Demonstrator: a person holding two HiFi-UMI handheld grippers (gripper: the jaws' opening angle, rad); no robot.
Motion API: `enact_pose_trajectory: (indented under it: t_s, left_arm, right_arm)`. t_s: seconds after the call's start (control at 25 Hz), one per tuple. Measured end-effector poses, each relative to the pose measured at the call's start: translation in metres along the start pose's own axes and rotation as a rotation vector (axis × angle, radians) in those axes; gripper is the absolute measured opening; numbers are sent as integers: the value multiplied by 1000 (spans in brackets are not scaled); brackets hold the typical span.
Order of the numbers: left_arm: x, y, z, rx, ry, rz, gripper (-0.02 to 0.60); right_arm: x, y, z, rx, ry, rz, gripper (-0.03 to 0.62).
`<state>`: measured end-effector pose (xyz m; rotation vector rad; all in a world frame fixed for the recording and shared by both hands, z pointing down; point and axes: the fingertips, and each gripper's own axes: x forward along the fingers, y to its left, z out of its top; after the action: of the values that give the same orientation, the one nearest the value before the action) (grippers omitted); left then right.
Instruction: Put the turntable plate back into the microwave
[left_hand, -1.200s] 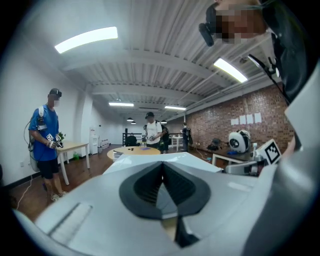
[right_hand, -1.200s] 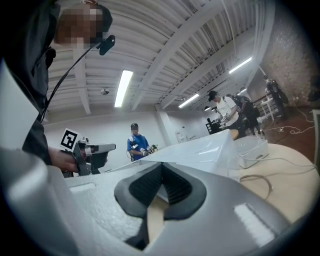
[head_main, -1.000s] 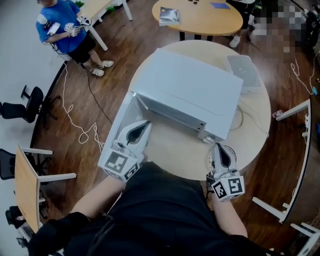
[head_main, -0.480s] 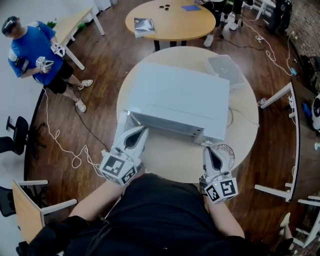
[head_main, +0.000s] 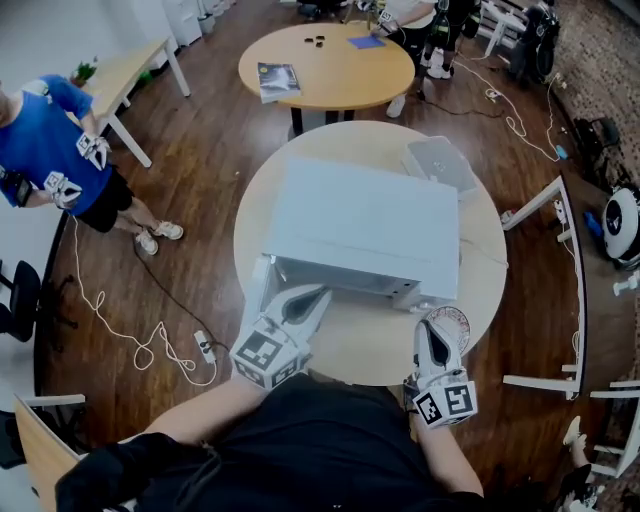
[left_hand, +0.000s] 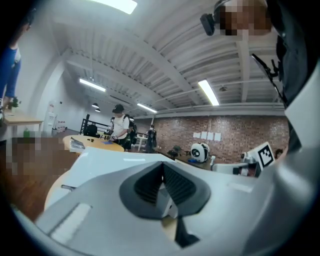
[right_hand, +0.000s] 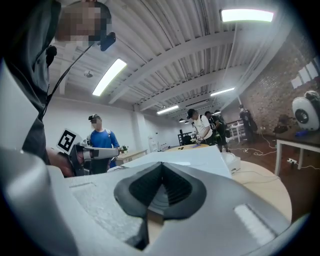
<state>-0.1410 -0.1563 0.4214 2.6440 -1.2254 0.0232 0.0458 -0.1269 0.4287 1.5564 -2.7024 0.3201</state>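
- My right gripper has its jaws pressed together with nothing clamped between them; a cube with a square marker sits at its back.
- The turntable plate lies flat on the round table, near the edge, just right of that gripper's tip.
- My left gripper, jaws also together, points at the microwave's front beside the open door.
- The white microwave stands just beyond the plate, with its front right corner nearest.
- Behind it a smaller white box sits on the same table.
- Farther off, another round table carries a book, and a person in blue stands left.
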Motion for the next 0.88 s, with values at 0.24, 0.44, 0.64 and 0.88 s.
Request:
enact_pose_trajectory:
  t_s: [0.24,0.44,0.64,0.88]
  left_arm:
    - [2,7,9,-13,-5,-42,3]
    - [-8,-2,1,-49,38,-128,3]
    - [-11,2,7,-71,38,-182,3]
    - [-5,-2,-2,-62,39,-205,3]
  right_arm:
    - [-5,6,2,-1,-5,-78,2]
    - [-28,15,11,9,-22,-167,2]
    - [-24,10,14,-2,-30,-234,2]
    - [-50,-25,2,42,-27,-345,2]
